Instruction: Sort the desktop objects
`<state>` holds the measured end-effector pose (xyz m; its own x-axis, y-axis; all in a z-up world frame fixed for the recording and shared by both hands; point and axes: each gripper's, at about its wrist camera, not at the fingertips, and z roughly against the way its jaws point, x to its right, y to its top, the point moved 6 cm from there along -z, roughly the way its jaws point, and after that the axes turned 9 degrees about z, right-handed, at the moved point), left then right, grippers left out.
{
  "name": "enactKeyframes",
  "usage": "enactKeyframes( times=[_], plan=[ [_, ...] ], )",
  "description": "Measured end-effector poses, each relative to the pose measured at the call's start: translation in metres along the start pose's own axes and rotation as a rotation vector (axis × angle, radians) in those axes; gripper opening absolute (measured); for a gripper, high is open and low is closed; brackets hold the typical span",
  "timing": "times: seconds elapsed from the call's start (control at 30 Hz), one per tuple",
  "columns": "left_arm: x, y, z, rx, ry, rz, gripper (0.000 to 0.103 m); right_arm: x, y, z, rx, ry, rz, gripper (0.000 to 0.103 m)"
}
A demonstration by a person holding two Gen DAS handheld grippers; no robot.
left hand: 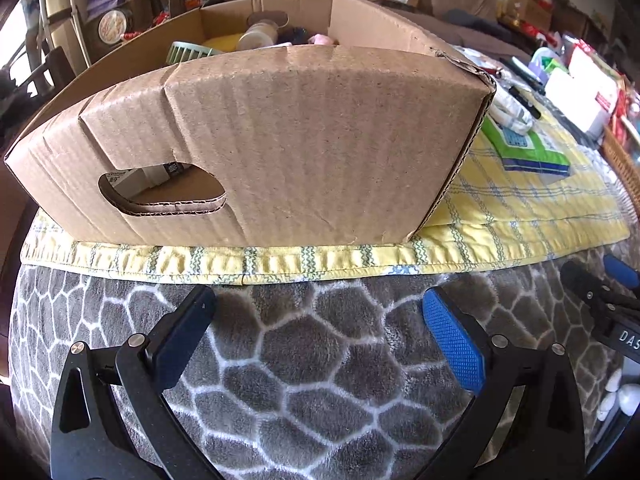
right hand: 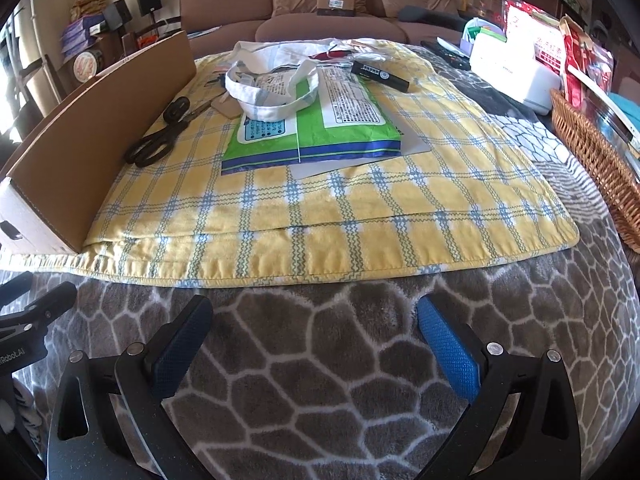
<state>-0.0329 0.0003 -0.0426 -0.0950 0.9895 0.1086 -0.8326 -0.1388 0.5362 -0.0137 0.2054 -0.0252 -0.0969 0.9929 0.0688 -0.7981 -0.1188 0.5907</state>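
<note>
Grey blanket [right hand: 320, 360] fronts yellow cloth [right hand: 360, 208], scissors [right hand: 160, 136] beside box [right hand: 100, 120].

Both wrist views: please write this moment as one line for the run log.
left gripper open, empty | right gripper open, empty | cardboard box on yellow cloth | scissors beside box

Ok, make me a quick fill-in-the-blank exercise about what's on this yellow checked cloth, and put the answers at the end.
1. The black scissors lie beside the wall of the cardboard ____.
2. The white cloth bag rests on top of a flat ____-and-blue package.
3. The right hand-held gripper is open and holds ____.
4. At the table's right edge sits a woven wicker ____.

Answers: box; green; nothing; basket
</note>
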Motion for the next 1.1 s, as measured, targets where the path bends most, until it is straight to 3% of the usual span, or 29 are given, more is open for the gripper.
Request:
enactKeyframes(
  times=[1.1],
  plan=[
    [0.0004,-0.0018,-0.0007,0.015,0.016,0.002,0.103,0.0,-0.0001,-0.0017,-0.01,-0.023,0.018,0.103]
  ],
)
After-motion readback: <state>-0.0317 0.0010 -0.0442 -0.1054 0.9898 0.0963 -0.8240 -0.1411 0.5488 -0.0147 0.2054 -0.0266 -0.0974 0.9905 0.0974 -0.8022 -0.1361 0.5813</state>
